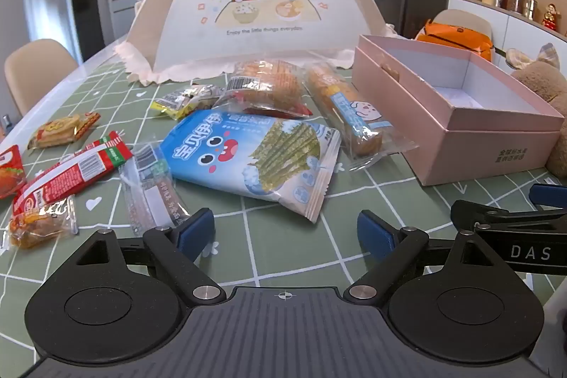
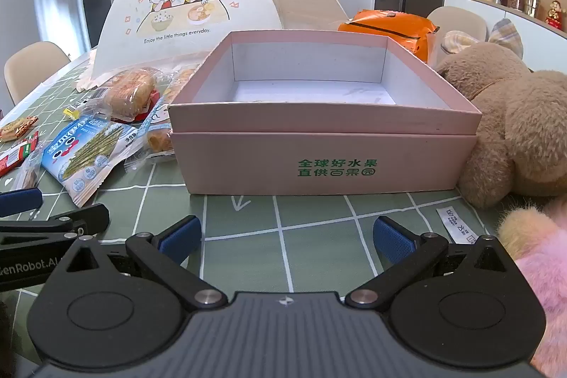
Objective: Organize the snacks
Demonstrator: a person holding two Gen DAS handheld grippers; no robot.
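Several snack packets lie on the green checked tablecloth. A blue seaweed packet (image 1: 255, 158) lies just ahead of my left gripper (image 1: 285, 231), which is open and empty. Red sausage packets (image 1: 71, 169), a bread packet (image 1: 269, 87) and a long cake packet (image 1: 347, 108) lie around it. An open, empty pink box (image 2: 319, 144) stands straight ahead of my right gripper (image 2: 287, 238), which is open and empty. The box also shows in the left wrist view (image 1: 460, 116) at the right. The seaweed packet shows in the right wrist view (image 2: 85, 154) at the left.
A mesh food cover (image 1: 248, 13) stands at the back of the table. A brown plush bear (image 2: 514, 123) and a pink plush toy (image 2: 538, 268) lie right of the box. An orange bag (image 2: 389, 27) lies behind it. Chairs stand around the table.
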